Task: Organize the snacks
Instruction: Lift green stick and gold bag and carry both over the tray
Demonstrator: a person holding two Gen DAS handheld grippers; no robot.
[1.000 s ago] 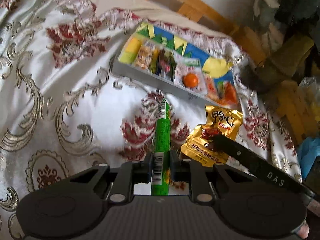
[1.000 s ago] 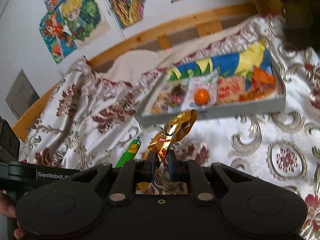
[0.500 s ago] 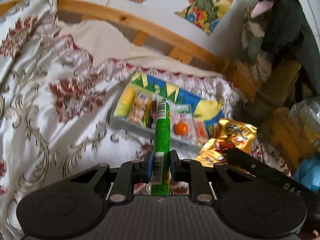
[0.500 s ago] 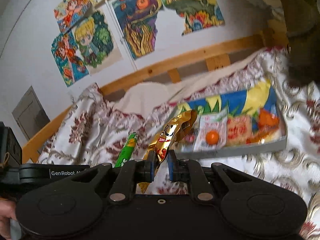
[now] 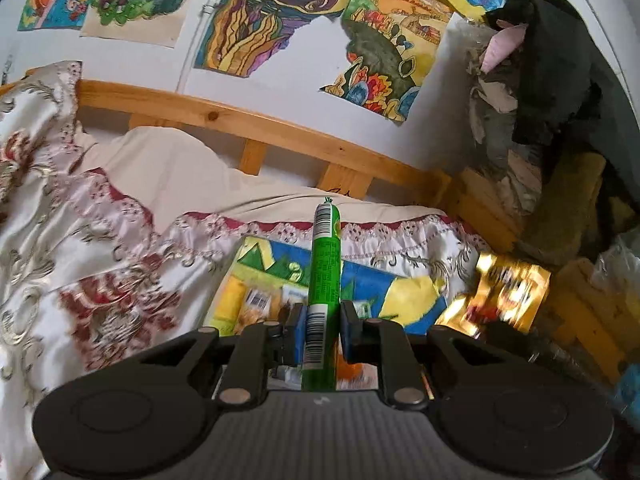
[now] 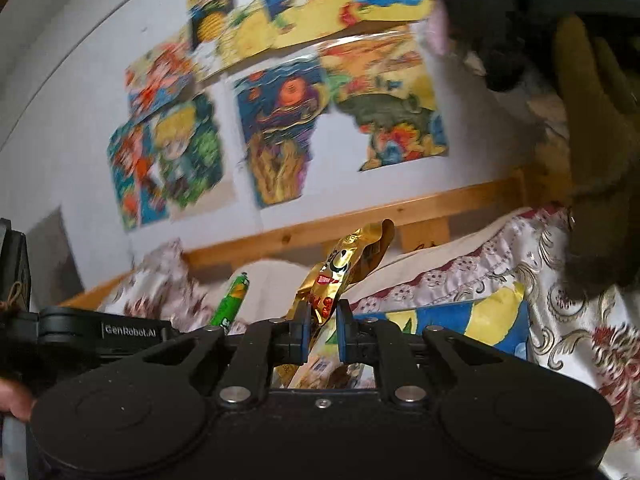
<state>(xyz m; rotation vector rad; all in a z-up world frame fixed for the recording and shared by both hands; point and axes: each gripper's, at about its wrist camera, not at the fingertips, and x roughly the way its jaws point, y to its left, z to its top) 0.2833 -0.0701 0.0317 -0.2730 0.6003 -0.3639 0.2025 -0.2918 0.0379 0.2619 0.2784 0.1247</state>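
Observation:
My left gripper (image 5: 323, 326) is shut on a green sausage stick (image 5: 325, 264) that points up and forward, held above the snack tray (image 5: 372, 284) with its blue and yellow lining. My right gripper (image 6: 322, 322) is shut on a gold snack packet (image 6: 344, 268), held up over the same tray (image 6: 480, 320). The gold packet also shows at the right of the left wrist view (image 5: 508, 296), blurred. The green stick shows at the left of the right wrist view (image 6: 232, 300). The tray holds several packets, mostly hidden behind the grippers.
The tray lies on a bed with a white, red and gold patterned cover (image 5: 100, 280). A wooden bed rail (image 5: 248, 124) and a wall with colourful posters (image 5: 280, 20) stand behind. Dark clothes (image 5: 540, 80) hang at the right.
Both grippers have risen and tilted up with their snacks, and moved closer over the tray. The wall and posters now fill the upper view.

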